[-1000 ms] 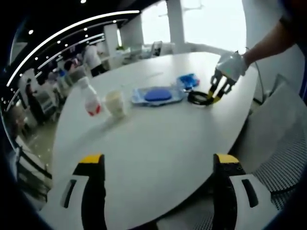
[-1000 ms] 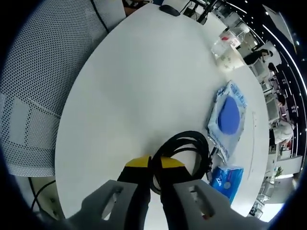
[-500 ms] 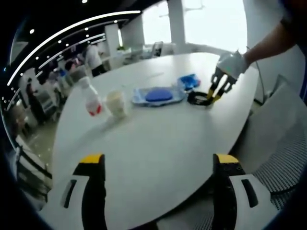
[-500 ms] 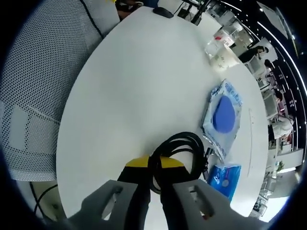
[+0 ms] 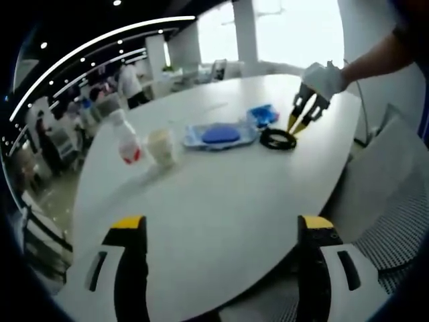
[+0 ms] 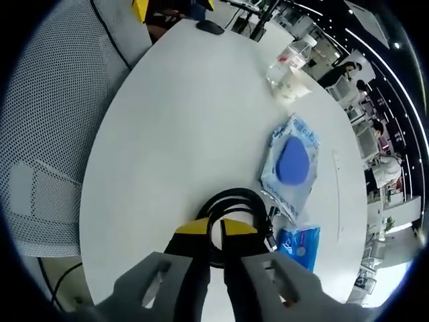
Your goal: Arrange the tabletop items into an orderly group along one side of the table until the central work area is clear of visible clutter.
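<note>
A black cable coil (image 5: 278, 139) lies on the white oval table (image 5: 214, 194) near its far right side. My right gripper (image 5: 299, 126), held by a gloved hand, stands steeply over the coil's right edge. In the right gripper view its yellow-tipped jaws (image 6: 216, 229) are pressed together on a strand of the cable coil (image 6: 236, 201). Beside the coil are a blue tissue pack (image 5: 263, 114), a clear packet with a blue pad (image 5: 220, 134), a cup (image 5: 161, 144) and a red-labelled bottle (image 5: 126, 137). My left gripper (image 5: 221, 225) hovers open over the near table edge, holding nothing.
A black mouse (image 6: 209, 27) sits at the table's far end. A grey mesh chair (image 6: 47, 100) stands close to the table edge. The packet (image 6: 289, 164), tissue pack (image 6: 298, 245), cup (image 6: 293, 85) and bottle (image 6: 289, 55) line one side. People and desks fill the background.
The right gripper and hand have risen and tipped more upright over the coil, which has slid slightly toward the packet. The left gripper has not moved.
</note>
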Action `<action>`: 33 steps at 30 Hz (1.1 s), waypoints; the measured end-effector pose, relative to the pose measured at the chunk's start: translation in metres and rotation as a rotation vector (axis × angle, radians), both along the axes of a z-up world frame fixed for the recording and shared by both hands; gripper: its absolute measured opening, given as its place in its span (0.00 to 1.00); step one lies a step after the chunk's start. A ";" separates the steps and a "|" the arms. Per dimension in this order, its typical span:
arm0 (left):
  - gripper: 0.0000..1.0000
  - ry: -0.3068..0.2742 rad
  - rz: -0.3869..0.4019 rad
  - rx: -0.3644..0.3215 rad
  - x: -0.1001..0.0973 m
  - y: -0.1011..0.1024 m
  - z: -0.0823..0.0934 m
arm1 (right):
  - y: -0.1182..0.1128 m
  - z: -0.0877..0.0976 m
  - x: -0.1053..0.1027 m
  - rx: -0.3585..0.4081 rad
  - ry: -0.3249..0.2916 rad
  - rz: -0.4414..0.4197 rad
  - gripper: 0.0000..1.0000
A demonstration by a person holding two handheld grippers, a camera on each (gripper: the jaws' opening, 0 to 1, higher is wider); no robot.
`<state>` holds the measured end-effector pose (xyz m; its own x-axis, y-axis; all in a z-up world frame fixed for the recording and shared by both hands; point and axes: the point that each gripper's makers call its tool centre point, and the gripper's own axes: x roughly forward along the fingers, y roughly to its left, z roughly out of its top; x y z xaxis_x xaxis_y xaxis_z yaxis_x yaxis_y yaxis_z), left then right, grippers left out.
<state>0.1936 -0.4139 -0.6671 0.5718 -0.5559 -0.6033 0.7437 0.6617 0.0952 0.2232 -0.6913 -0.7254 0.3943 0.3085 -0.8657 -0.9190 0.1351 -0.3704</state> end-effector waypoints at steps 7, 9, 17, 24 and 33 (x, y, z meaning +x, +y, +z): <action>0.90 0.044 0.011 -0.046 -0.002 -0.003 -0.001 | 0.000 0.008 0.009 0.053 -0.027 -0.082 0.05; 0.91 0.052 0.009 -0.048 -0.002 -0.003 -0.001 | 0.000 0.011 0.012 0.073 -0.038 -0.113 0.06; 0.89 0.044 -0.038 -0.001 0.017 -0.006 0.000 | -0.001 0.020 0.021 0.162 -0.050 -0.236 0.09; 0.90 0.012 -0.103 -0.058 0.040 -0.037 0.023 | -0.003 0.022 0.024 0.247 -0.034 -0.371 0.15; 0.86 -0.020 -0.178 -0.042 0.065 -0.066 0.031 | -0.004 0.026 0.028 0.348 -0.029 -0.537 0.18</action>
